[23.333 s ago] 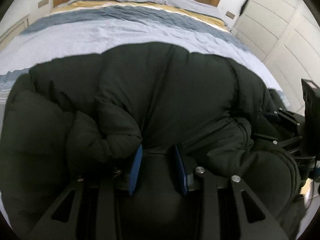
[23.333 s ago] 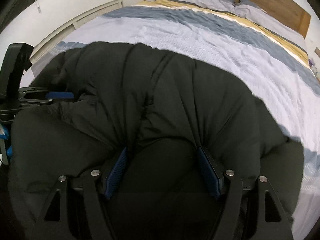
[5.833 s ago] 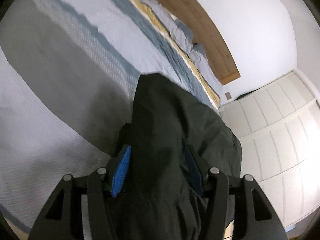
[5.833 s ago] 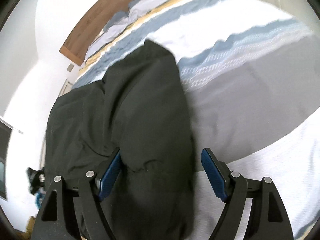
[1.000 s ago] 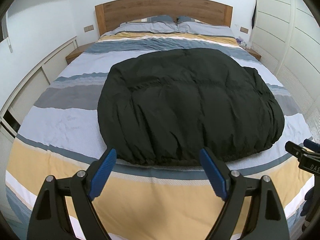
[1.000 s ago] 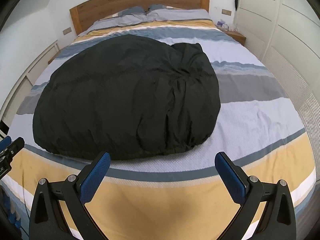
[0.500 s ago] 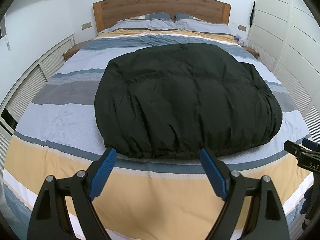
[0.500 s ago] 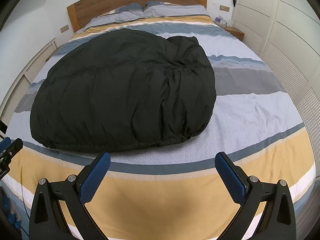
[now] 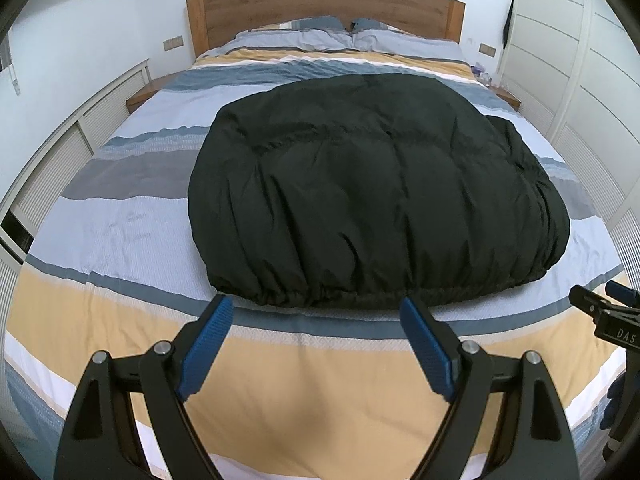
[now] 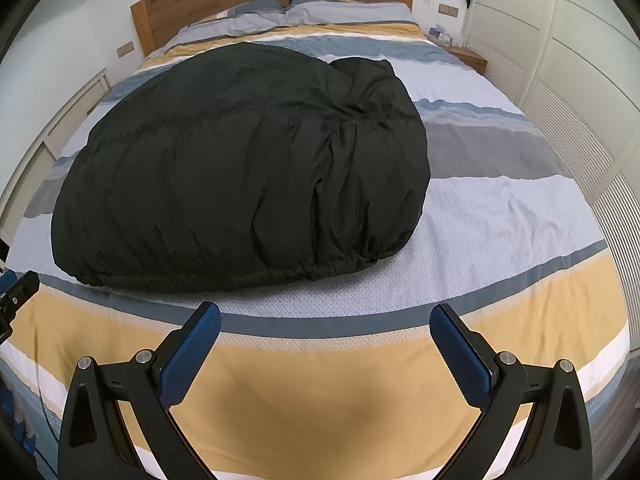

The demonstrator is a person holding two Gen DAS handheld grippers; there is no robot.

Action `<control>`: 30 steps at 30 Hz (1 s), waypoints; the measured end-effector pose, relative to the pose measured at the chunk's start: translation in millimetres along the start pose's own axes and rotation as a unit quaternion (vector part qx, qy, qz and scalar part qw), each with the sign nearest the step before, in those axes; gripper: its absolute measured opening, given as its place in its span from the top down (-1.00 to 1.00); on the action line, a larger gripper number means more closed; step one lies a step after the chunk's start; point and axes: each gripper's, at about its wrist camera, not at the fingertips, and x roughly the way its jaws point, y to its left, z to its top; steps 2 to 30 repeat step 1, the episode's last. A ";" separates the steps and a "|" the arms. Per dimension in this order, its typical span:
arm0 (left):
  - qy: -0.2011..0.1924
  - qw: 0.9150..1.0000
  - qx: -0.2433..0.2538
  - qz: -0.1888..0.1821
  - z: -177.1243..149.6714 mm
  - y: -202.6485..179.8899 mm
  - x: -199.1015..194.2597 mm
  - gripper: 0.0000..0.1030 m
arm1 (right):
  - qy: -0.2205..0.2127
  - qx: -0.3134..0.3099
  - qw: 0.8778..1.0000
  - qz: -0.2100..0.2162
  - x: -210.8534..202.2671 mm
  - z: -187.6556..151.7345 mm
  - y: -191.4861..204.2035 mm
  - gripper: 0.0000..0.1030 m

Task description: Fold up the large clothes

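A large black puffy jacket (image 9: 372, 196) (image 10: 240, 168) lies in one broad mound on the striped bed (image 9: 120, 240) (image 10: 520, 208), its gathered hem facing me. My left gripper (image 9: 316, 308) hovers open just short of that hem, blue pads wide apart with nothing between them. Over the yellow stripe near the foot of the bed, my right gripper (image 10: 326, 316) is open too and holds nothing. The right gripper's tip (image 9: 600, 312) shows at the right edge of the left wrist view, and the left gripper's tip (image 10: 18, 292) at the left edge of the right wrist view.
A wooden headboard (image 9: 320, 8) and two pillows (image 9: 320, 34) stand at the far end. White cupboard doors (image 9: 580, 60) line the right side, low white slatted panels (image 9: 52, 160) the left. A small bedside table (image 10: 466, 54) sits at the far right.
Both cameras have drifted slightly, so the jacket sits a little lower and nearer in view. The jacket itself has not moved and both grippers stay open.
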 end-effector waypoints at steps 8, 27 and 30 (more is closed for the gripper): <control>0.002 1.000 0.001 -0.001 -0.2 0.0 0.8 -0.66 | 0.001 -0.001 1.000 -0.001 0.5 -0.4 0.1 -0.99; 0.002 1.000 0.001 -0.001 -0.2 0.0 0.8 -0.66 | 0.001 -0.001 1.000 -0.001 0.5 -0.4 0.1 -0.99; 0.002 1.000 0.001 -0.001 -0.2 0.0 0.8 -0.66 | 0.001 -0.001 1.000 -0.001 0.5 -0.4 0.1 -0.99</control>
